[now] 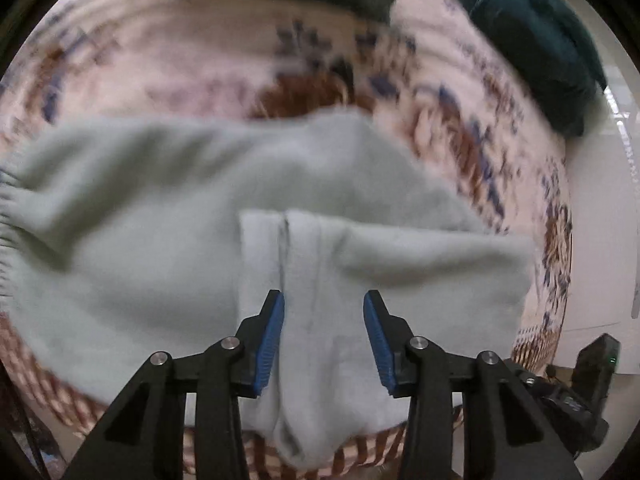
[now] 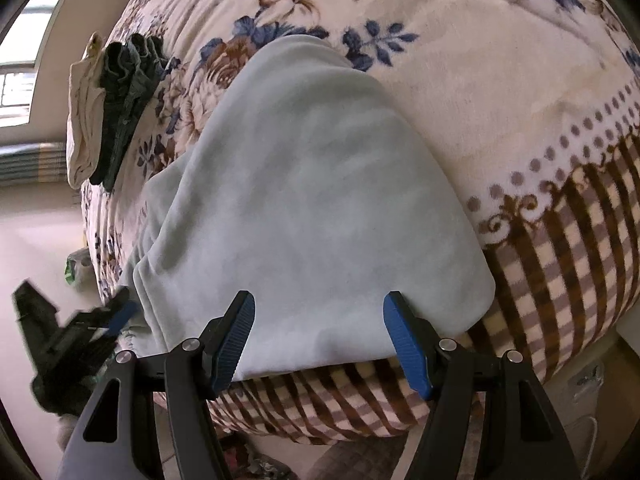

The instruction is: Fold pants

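I see the pale grey-green pants (image 2: 312, 200) lying folded on the floral blanket (image 2: 500, 92), spread just ahead of both claws near the checked border. My right claw (image 2: 319, 312) hangs over their near edge, jaws apart, gripping nothing. My left claw (image 1: 324, 312) is also parted, empty, above a folded-over leg and its seam. Only the left view shows the gathered waistband and a dark teal cloth (image 1: 532, 52) beyond; only the right shows stacked garments (image 2: 116, 104) far left.

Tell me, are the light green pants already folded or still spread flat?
Folded. The pants lie on the floral blanket as a compact doubled shape, and the left wrist view shows one layer lapped over another.
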### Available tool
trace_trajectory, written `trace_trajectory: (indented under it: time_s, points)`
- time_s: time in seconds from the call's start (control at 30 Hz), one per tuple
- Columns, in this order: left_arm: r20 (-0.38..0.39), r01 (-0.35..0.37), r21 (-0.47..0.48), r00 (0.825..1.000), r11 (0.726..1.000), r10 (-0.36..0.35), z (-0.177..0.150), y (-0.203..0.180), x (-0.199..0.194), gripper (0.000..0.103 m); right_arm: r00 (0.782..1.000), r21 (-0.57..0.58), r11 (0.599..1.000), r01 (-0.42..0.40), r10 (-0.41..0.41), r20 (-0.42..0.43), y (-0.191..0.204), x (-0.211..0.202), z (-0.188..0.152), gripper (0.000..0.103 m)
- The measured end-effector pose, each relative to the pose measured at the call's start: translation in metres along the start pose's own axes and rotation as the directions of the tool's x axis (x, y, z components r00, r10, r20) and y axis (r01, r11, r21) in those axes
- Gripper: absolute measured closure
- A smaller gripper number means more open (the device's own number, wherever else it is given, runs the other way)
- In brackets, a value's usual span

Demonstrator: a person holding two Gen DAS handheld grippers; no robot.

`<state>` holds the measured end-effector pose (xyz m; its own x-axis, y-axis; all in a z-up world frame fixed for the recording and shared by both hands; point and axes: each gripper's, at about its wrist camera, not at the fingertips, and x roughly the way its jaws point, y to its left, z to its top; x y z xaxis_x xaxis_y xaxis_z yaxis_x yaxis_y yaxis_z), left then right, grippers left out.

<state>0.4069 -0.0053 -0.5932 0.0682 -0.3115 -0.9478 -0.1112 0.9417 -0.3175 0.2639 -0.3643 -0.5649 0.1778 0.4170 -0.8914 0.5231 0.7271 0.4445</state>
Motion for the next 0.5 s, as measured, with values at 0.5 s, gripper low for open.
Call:
trace_trajectory:
  time_s: [0.5]
  points:
    - [-0.019,0.069,-0.103,0.997,0.992,-0.071,0.001,0.047,-0.016,0.076,1.000,-0.019,1.000,-0.016,0.016,-0.005,0.012,-0.007,0.001,0.034]
